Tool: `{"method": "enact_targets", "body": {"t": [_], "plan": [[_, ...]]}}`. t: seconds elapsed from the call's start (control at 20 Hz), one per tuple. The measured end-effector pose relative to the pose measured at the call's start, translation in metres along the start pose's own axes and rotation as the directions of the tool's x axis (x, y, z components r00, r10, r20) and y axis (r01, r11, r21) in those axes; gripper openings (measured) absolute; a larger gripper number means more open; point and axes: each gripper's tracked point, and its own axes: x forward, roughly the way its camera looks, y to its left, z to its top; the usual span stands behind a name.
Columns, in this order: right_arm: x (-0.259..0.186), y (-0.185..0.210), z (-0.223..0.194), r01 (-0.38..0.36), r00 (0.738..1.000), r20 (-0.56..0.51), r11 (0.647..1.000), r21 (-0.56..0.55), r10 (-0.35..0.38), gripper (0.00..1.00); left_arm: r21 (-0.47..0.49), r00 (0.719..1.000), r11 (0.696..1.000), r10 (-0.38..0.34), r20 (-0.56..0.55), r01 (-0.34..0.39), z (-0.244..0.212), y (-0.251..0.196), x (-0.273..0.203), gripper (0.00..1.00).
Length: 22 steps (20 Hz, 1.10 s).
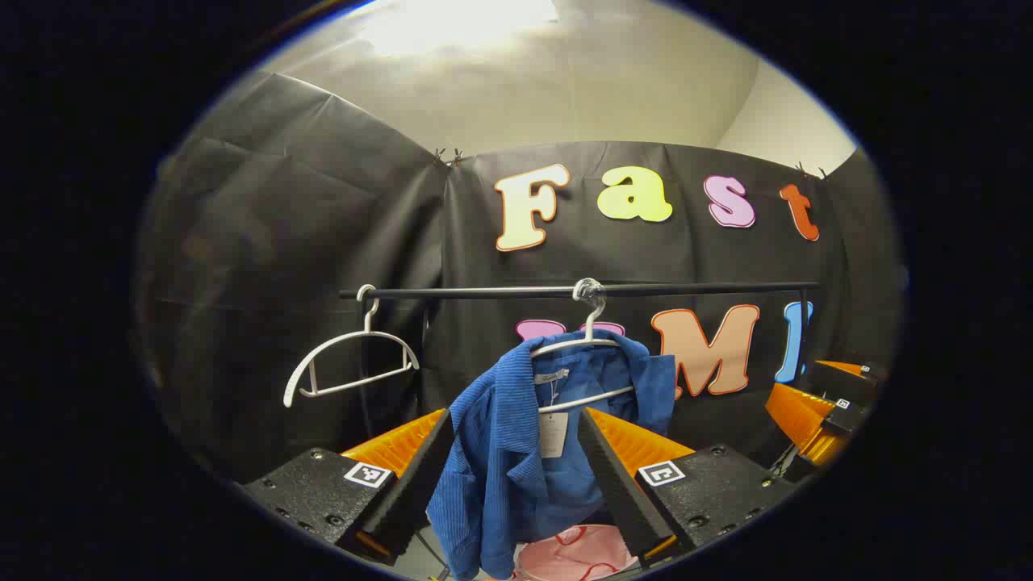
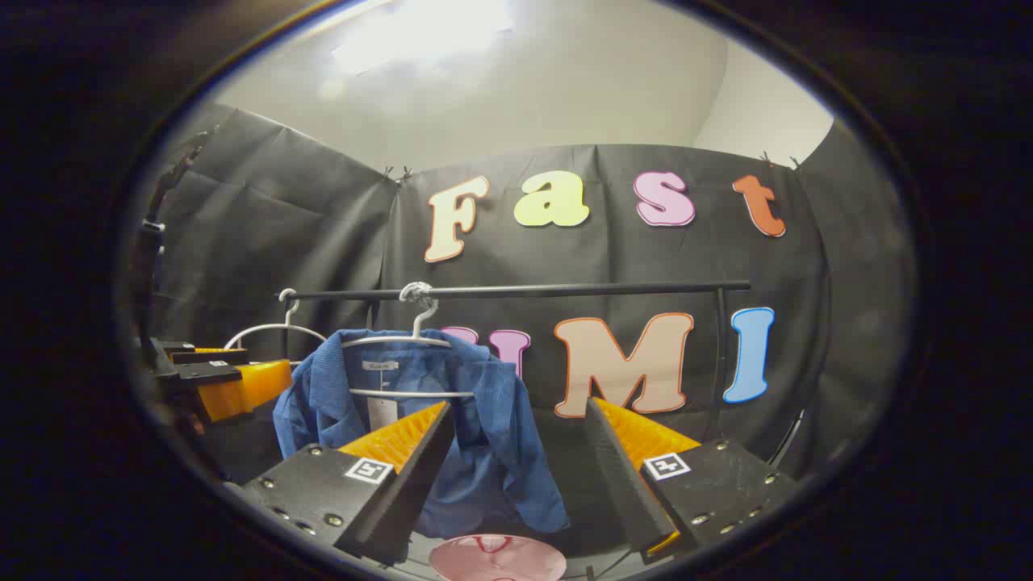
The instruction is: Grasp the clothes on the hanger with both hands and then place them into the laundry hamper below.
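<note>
I see a blue shirt point(image 1: 516, 436) hanging on a white hanger point(image 1: 583, 347) from the black rail point(image 1: 581, 290), and I see it in the right gripper view too, a bit left of the middle. My left gripper point(image 1: 516, 484) has its fingers spread wide and holds nothing; the shirt hangs in the open gap between them, but I cannot tell if it touches either one. My right gripper point(image 2: 516, 484) is wide open too and holds nothing, and the shirt's right edge hangs in its gap, farther back. A bare white hanger point(image 1: 349, 367) hangs near the rail's left end, well apart from the shirt. The pink hamper point(image 2: 496, 558) sits below the shirt, with open room between its rim and the shirt's bottom edge. The rail's right half is bare.
</note>
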Motion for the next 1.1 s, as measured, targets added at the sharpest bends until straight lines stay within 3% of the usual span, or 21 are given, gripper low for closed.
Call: {"method": "enact_targets", "body": {"t": [0.6, 1.1], "plan": [[-0.005, 0.0, 0.012, 0.001, 0.999, 0.032, 1.0, 0.008, -0.001, 0.96, 0.01, 1.0, 1.0, -0.013, 0.013, 0.013, 0.005, -0.011, -0.008, 0.94], [-0.028, 0.006, 0.006, 0.014, 1.0, 0.01, 0.999, -0.035, -0.014, 0.96, 0.025, 0.992, 0.992, -0.122, -0.005, 0.122, -0.009, -0.029, -0.026, 0.95]]}}
